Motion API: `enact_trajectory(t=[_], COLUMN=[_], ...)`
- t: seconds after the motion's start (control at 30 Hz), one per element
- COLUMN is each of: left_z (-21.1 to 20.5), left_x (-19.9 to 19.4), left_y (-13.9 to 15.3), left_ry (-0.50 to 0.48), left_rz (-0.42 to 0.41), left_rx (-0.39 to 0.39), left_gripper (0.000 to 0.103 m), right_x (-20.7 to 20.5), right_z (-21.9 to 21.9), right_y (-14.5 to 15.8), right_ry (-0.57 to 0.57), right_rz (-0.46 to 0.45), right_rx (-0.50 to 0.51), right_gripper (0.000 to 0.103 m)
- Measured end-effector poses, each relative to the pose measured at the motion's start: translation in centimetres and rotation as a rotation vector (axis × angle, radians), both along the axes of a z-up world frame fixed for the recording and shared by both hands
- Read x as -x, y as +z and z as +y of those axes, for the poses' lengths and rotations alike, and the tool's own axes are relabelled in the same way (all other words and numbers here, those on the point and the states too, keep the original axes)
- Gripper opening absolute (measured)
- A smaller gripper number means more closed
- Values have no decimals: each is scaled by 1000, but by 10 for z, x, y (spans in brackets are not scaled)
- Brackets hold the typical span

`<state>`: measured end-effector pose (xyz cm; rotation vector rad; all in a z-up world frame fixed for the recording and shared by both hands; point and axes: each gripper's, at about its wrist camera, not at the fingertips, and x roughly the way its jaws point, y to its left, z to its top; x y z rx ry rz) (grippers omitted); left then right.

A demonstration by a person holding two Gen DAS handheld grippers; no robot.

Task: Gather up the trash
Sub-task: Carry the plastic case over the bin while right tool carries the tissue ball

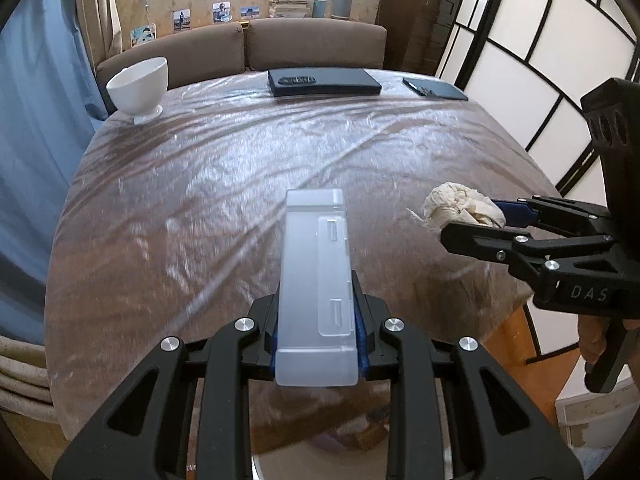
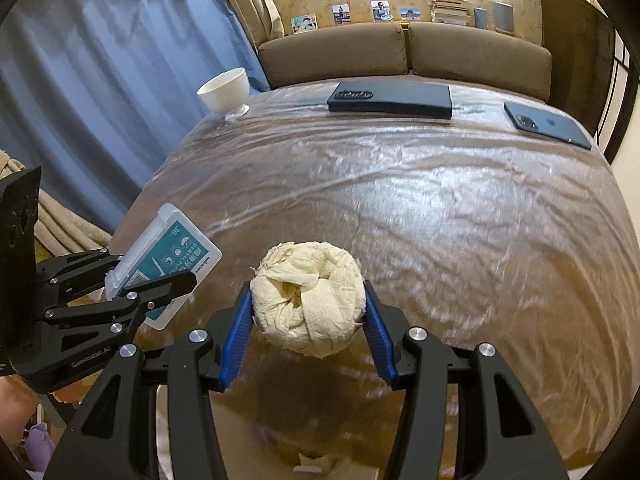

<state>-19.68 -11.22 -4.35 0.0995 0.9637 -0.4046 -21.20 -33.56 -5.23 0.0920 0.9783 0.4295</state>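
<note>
While both grippers hang over plastic-covered table (image 2: 400,208): left gripper (image 1: 317,340) jaws clamped on dental floss box (image 1: 316,292), held clear of table; right gripper (image 2: 308,316) jaws part-open, pinching crumpled tissue wad (image 2: 308,300). White bowl (image 1: 138,88), phone (image 2: 546,124) at far edge.

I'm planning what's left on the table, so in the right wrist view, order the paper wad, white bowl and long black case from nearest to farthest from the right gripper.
1. Paper wad: clamped between the right gripper's jaws.
2. Long black case: far table edge, centre.
3. White bowl: far left corner; too close to the case to rank firmly.
</note>
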Motion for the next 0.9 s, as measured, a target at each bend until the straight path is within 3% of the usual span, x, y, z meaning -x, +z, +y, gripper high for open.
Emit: enact_trajectory(t=[0.9], left_z=[7], left_x=[89], left_y=[-4], left_ry=[-138], left_rz=[63], left_rx=[-4], left_gripper=[28], right_x=[89], right_z=[12], right_y=[-13], right_ry=[86], right_rz=[79], right_rx=[22], right_gripper=[51])
